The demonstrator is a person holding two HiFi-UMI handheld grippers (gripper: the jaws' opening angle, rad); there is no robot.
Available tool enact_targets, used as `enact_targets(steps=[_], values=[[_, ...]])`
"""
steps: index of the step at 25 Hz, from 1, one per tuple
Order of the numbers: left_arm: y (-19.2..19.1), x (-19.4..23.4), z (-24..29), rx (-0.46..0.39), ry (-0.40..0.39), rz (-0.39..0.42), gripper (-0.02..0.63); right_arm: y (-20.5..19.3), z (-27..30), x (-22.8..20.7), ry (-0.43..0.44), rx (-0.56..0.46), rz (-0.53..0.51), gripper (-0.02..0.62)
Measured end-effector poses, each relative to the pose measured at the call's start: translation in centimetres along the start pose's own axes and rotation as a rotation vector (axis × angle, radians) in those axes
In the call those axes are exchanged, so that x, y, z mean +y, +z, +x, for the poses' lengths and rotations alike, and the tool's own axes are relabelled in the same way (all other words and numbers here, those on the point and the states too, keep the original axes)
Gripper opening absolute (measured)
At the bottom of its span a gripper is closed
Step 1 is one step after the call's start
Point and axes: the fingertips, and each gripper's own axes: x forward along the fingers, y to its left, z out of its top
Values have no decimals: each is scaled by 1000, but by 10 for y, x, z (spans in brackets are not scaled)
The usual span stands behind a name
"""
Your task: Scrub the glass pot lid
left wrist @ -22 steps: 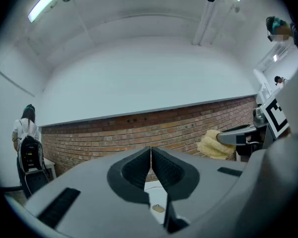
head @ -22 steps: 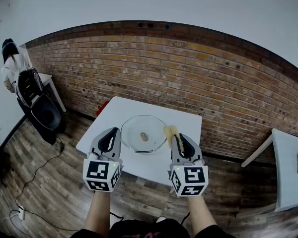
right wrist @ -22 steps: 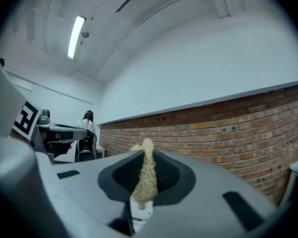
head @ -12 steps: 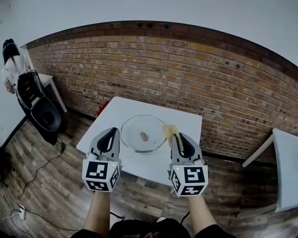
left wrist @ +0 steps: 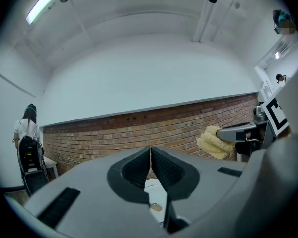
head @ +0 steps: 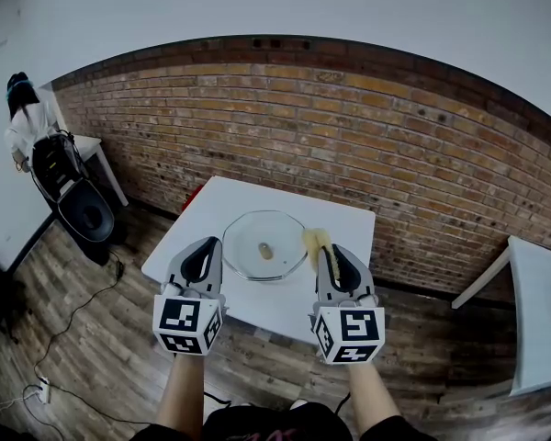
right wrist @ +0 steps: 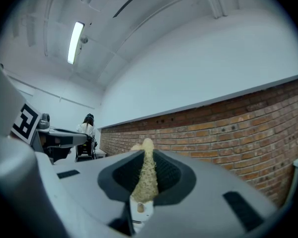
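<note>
Glass, head view: your glass pot lid (head: 264, 246) lies flat about the middle of the white bench (head: 344, 223), ahead of both claws. The small brown knob (head: 266, 252) at its centre is too small to make out.
Claws, head view: your left claw (head: 208, 246) and right claw (head: 329, 254) hang level over the bench's near edge. The marker cubes (head: 187, 325) hide your hands, and the jaw tips cannot be read from here.
Sponge, head view: a yellow sponge (head: 316, 243) sticks out of the right claw just beside the lid's right rim. You cannot tell whether it touches.
Room, head view: the bench's far edge stands near the brick wall (head: 349, 145). Bare bench shows on both sides of the lid, with open wood floor (head: 83, 338) to your left. A second table (head: 533, 310) is cut off at the right.
Left gripper view: the jaws are pressed together, pad against pad. The claw's body hides most of the bench, and only a sliver with the knob shows below.
Right gripper view: the jaws are pinching the sponge, which stands edge-on and fills the gap. The left claw is cut off at the left, and a person (head: 23, 122) sits far back.
</note>
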Motion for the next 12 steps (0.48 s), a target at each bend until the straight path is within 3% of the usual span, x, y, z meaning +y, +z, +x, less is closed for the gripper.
enact_targets(steps=[12], values=[[-3,-33,21,23,29,26,14,-10,5,-38,43,-8,35,57]])
